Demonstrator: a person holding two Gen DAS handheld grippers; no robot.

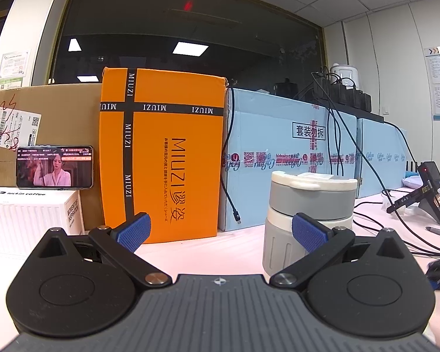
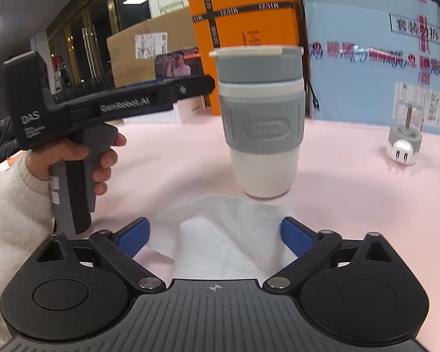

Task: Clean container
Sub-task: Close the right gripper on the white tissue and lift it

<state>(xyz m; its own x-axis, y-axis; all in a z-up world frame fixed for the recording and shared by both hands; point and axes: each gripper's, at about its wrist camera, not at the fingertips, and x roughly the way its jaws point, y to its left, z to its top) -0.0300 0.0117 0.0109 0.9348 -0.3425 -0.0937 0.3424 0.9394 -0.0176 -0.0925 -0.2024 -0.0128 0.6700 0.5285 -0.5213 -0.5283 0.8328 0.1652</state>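
Left tongs (image 1: 221,231) spread wide, empty, near cup (image 1: 308,220); right tongs (image 2: 214,236) spread, straddling white cloth (image 2: 220,234).

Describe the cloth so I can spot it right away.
On the pink table, find the grey-and-white cup standing before the orange box. The cloth is the crumpled white sheet lying just in front of the cup's base, between the open right gripper's blue pads.
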